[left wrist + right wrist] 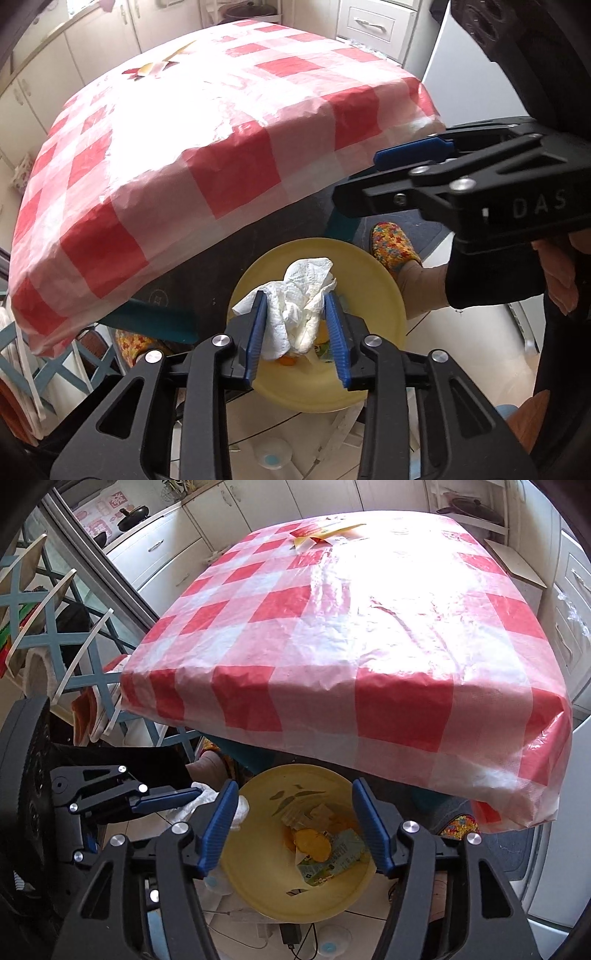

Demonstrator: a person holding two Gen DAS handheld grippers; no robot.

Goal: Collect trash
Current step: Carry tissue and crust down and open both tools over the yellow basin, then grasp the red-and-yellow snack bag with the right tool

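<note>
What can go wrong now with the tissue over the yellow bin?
1. The tissue hangs between the left gripper pads near the bin rim; if released there, it may fall on the floor.
2. The wrappers at the far side of the table could be forgotten.

The bin stands on the floor just before the worktop's near edge, scraps lying inside it. A crumpled tissue sits between the left tongs above the bin. Wrappers lie at the worktop's far side.
</note>
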